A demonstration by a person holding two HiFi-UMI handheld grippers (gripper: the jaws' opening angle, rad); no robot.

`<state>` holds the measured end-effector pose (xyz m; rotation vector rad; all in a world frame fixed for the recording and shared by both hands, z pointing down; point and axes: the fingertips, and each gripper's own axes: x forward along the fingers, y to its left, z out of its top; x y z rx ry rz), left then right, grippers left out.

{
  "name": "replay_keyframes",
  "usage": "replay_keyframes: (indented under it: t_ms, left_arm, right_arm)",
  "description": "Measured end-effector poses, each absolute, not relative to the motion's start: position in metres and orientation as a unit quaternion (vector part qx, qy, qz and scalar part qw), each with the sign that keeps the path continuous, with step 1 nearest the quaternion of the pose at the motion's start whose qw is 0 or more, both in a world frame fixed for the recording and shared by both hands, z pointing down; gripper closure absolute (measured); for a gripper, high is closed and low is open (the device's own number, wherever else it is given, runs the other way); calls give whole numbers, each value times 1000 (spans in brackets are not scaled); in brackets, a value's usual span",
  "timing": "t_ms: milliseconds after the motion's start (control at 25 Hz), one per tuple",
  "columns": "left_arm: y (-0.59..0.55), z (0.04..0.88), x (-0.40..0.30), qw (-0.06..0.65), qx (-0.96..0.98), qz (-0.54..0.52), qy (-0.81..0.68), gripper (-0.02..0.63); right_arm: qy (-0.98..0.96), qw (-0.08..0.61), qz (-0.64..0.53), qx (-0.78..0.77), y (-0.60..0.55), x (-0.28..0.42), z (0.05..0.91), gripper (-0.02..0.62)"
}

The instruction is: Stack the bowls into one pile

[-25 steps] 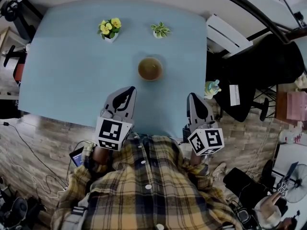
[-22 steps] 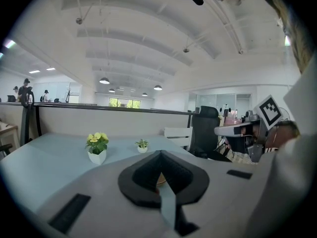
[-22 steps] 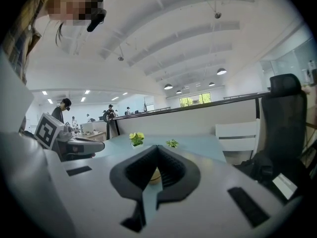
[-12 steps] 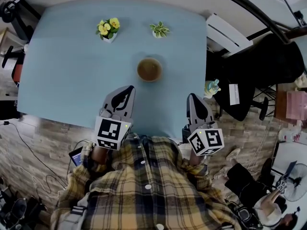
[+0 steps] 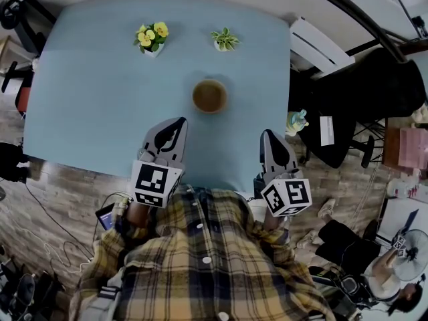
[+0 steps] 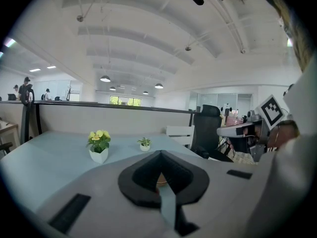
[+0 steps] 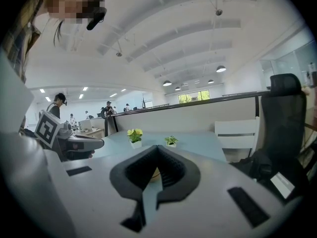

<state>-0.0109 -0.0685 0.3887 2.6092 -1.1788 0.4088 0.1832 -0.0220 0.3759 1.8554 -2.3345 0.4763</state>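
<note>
- Head view: a single bowl pile (image 5: 209, 95) stands mid-table (image 5: 93, 79), with no loose bowl visible. Stacking is judged complete. The left gripper (image 5: 176, 124) and right gripper (image 5: 268, 136) are well short of it.
- Left gripper view: jaws clenched, nothing held.
- Right gripper view: jaws clenched, nothing held.

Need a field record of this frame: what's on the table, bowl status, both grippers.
surface: light blue table
bowls: one spot mid-table, brown inside; number in the pile unclear
far edge: yellow flower pot, small green plant
left gripper: shut, empty, over the near edge, apart from the bowls
right gripper: shut, empty, over the near edge
</note>
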Motion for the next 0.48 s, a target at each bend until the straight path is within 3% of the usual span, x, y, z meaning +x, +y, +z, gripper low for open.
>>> replay_keyframes:
  t_ms: [480]
  left_arm:
    - [-79, 393, -11, 127, 894, 144, -405, 615]
  right_arm:
    - [-769, 66, 161, 616, -31, 186, 379, 594]
